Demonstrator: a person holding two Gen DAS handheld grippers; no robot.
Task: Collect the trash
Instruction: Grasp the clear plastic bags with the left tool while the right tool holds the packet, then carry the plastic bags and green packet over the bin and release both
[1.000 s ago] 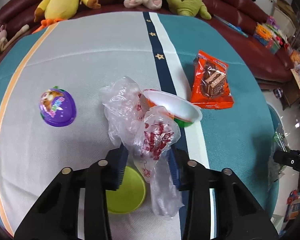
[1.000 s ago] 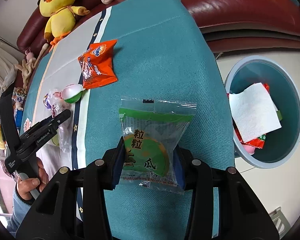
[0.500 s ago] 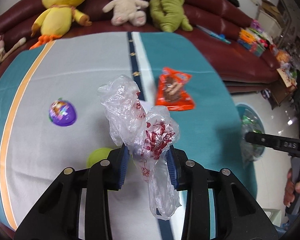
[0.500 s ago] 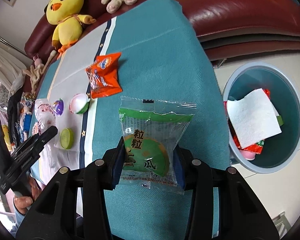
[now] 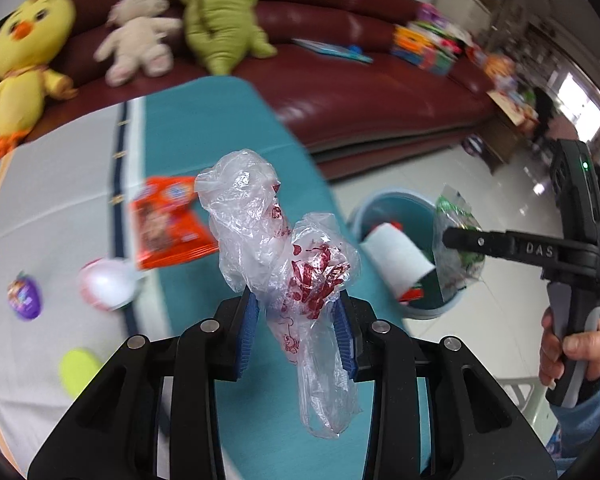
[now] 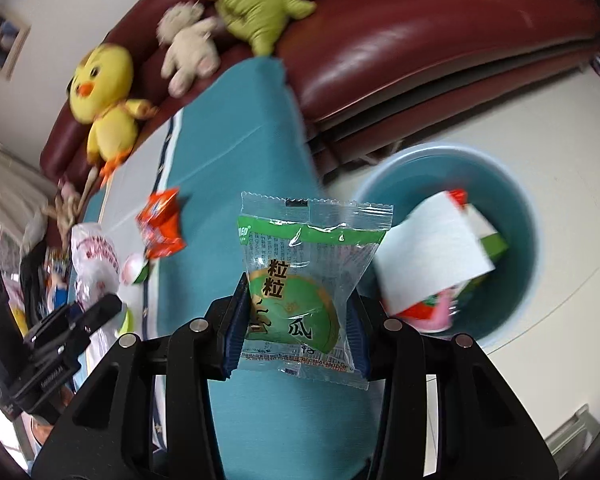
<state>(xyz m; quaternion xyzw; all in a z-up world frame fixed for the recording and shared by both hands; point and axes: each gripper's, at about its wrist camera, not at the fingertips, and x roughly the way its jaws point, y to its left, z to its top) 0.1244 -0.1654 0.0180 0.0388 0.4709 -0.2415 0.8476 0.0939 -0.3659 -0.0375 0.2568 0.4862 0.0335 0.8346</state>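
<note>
Plastics, cloth and leather

A crinkled clear plastic bag (image 5: 276, 256) is catching light; the green wrapper (image 6: 308, 272) is gleaming glossy; woven cloth is covering the table (image 6: 228, 168); the sofa (image 6: 400, 40) at top is shining like leather.

Setting: a home living room. A dark red leather sofa (image 5: 364, 92) carries plush toys: a yellow chick (image 5: 20, 60), a cream bear (image 5: 138, 36) and a green dinosaur (image 5: 220, 20). A teal-and-white cloth covers the table (image 6: 236, 152), a framed picture (image 6: 4, 42) hangs on the wall, and a blue waste bin (image 6: 516, 280) stands on the pale tiled floor (image 5: 440, 160).
</note>
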